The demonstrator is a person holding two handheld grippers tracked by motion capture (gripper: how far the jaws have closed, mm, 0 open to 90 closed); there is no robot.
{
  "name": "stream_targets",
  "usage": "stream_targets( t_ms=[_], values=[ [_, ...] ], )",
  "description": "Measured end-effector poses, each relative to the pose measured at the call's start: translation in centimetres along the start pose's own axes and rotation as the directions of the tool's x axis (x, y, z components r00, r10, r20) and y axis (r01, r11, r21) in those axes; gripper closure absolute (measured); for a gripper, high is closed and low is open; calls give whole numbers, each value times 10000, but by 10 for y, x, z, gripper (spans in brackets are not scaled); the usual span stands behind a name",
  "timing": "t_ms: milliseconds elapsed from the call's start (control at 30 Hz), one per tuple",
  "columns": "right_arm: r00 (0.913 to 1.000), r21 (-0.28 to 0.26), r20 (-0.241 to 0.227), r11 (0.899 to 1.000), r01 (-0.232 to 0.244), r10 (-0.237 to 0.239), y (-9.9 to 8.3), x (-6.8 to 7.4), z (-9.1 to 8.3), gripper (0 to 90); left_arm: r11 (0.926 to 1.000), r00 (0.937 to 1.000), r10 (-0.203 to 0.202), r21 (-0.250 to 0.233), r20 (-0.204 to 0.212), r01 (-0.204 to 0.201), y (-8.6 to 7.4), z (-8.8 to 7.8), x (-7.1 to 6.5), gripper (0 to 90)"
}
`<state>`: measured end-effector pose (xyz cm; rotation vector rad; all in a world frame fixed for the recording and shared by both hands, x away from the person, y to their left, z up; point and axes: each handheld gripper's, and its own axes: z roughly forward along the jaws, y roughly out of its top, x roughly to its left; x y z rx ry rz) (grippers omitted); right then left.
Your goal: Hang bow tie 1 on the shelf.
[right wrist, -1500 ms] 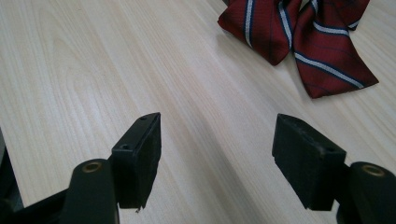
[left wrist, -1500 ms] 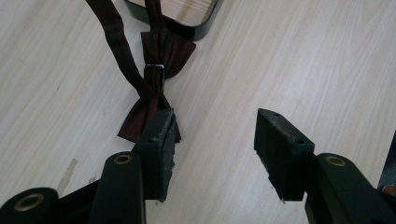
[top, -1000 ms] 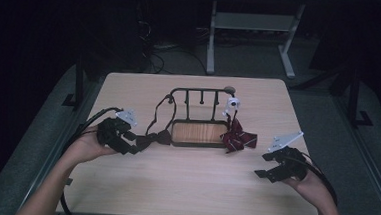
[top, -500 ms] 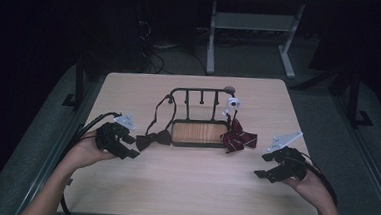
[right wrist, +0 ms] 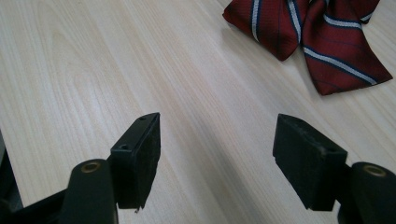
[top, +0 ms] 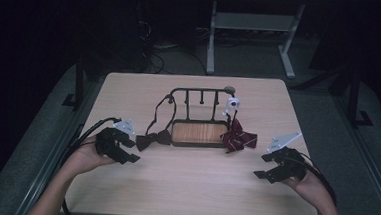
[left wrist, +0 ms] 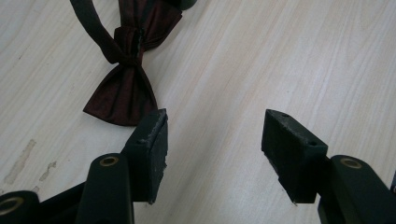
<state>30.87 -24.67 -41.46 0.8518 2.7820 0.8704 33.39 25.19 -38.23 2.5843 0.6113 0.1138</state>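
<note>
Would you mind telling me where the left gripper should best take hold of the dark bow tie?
Probably the knot, the narrowest part of the dark bow tie, which lies flat. The open left gripper could come from above, jaws astride the knot, clear of the strap.

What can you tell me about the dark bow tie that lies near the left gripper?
The dark bow tie is deep maroon, almost black, of a finely woven cloth. It has two flared wings pinched by a knot in the middle, and a dark strap runs from it up to the black metal rack and hangs over the rail there. The bow lies flat on the wooden table, just left of the rack's wooden base. The left gripper is close beside it with open jaws and nothing between them.
</note>
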Motion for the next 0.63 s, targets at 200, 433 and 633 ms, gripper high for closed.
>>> stream_targets(
  t_ms=[200,433,633],
  values=[
    [10000,-11,-27,10000,9,-9,-1,0,1,318,10000,10000,14,21,-74,-14,-5,5,-4,408],
    [10000,4,-66,10000,-13,13,-1,-1,2,318,10000,9998,86,20,-200,-86,-9,7,-7,404],
    [9999,62,-68,9999,83,-83,-1,-1,4,318,10000,9998,75,1,-177,-75,-10,13,-9,405]
  ],
)
